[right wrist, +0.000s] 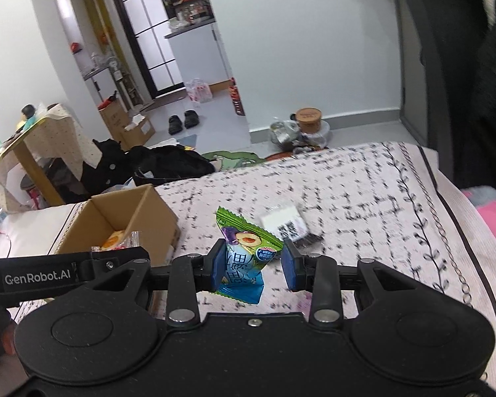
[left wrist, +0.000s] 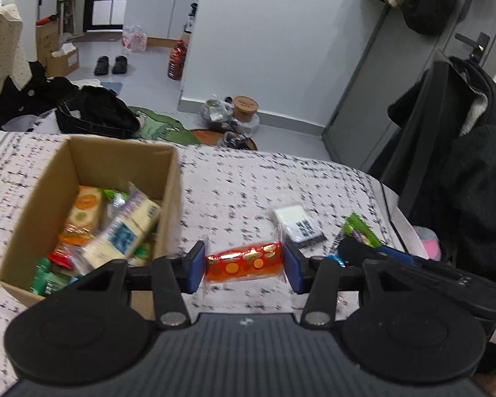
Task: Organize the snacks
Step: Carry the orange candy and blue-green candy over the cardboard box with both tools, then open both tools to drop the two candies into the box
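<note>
The red packet is glossy foil-like film with gold print, clamped between matt blue pads that look rubbery. The left gripper is matt black plastic with a ribbed body and shiny metal rivets. At three o'clock from it, the green packet in the right gripper is shiny crinkled plastic film. The box at nine o'clock is plain matt brown cardboard, with glossy wrappers inside. Under everything lies a soft, matt woven cloth, pale with dark flecks. The white packet looks like clear plastic film.
</note>
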`<state>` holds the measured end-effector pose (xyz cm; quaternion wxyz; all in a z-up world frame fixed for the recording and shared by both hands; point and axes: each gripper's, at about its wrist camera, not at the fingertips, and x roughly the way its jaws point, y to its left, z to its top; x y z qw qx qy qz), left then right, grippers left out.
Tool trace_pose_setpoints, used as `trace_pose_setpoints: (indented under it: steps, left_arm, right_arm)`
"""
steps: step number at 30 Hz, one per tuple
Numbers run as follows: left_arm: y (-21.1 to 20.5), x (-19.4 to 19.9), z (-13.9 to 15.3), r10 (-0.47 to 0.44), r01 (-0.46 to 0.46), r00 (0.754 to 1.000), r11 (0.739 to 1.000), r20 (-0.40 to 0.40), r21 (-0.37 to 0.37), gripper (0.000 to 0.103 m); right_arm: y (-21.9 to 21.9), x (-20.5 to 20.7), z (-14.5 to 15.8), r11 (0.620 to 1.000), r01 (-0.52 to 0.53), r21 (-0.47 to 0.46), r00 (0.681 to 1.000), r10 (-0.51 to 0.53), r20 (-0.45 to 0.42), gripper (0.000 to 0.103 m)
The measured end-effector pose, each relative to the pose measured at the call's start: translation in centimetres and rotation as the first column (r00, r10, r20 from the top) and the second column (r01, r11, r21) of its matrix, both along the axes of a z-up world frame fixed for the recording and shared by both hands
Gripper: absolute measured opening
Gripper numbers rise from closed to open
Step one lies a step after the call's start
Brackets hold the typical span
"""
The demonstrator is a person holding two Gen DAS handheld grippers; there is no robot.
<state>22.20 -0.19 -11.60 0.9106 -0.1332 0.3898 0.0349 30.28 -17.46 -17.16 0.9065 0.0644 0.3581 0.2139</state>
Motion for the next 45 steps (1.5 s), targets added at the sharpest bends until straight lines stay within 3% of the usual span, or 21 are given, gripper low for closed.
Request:
trace_pose_setpoints:
  steps: [13, 28, 45]
  left_arm:
    - [6.5, -0.6, 0.7, 0.114, -0.114, 0.993, 0.993, -0.007, 0.013, 0.048]
    - [11.8, -1.7, -0.8, 0.232, -0.233, 0.971, 0.972, -0.065, -0.016, 0.050]
    - [13.7, -2.3, -0.9, 0.279, -0.283, 0.957, 0.959, -0.086, -0.037, 0.054]
  right_arm:
    - [5.5, 0.1, 1.3, 0.992, -0.122, -0.025, 0.991, 0.123, 0.050, 0.035]
    - [10.6, -0.4, 1.9, 0.969, -0.242, -0.053, 0.968, 0.245, 0.047, 0.035]
    - [14.2, -0.7, 1.9, 0.937, -0.348, -0.027, 0.937, 0.348, 0.028, 0.035]
